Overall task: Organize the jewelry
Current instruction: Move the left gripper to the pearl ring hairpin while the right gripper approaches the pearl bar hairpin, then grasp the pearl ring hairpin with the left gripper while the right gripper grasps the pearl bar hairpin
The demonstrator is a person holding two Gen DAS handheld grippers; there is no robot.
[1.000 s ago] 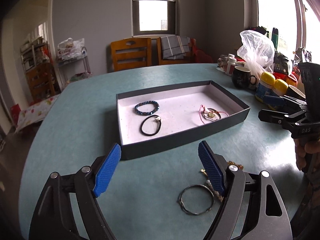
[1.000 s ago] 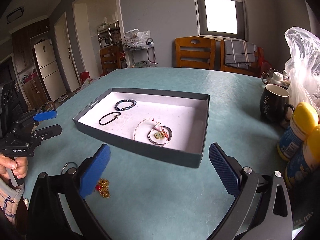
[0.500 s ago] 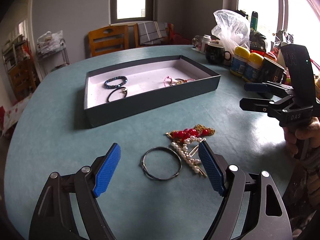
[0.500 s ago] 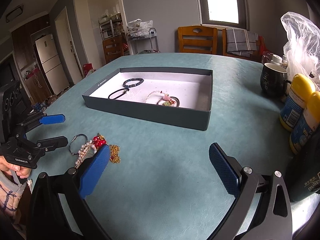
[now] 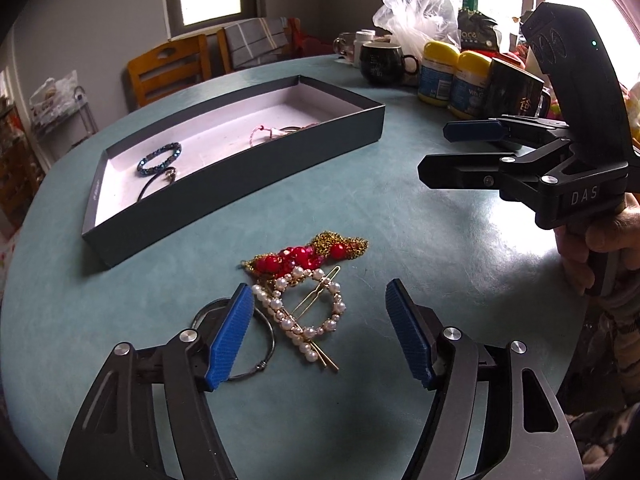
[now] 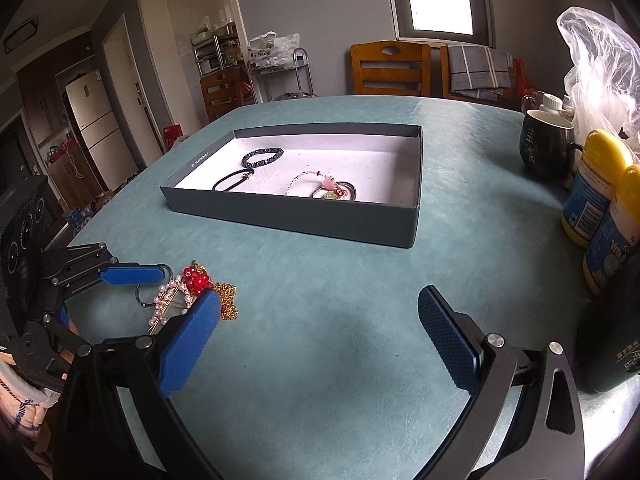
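A dark open box (image 5: pixel 240 184) (image 6: pixel 288 220) on the teal table holds a blue bead bracelet (image 5: pixel 159 157), a black cord bracelet (image 5: pixel 154 184) and a pink-and-green piece (image 6: pixel 330 192). In front of it lie a pearl hair clip (image 5: pixel 308 316), a red-bead and gold-chain piece (image 5: pixel 308 254) and a thin wire ring (image 5: pixel 256 344). My left gripper (image 5: pixel 320 336) is open, low over the pearl clip, its fingers either side of it. My right gripper (image 6: pixel 320 340) is open and empty over bare table, to the right of the pile.
At the table's right edge stand a black mug (image 6: pixel 540 148), yellow-capped bottles (image 6: pixel 592 192), a dark canister (image 6: pixel 612 320) and a plastic bag (image 6: pixel 600 64). Wooden chairs (image 6: pixel 390 68) stand behind the table.
My left gripper has come down and shifted right, from over the wire ring to over the pearl clip. My right gripper has drawn back from the box, still open.
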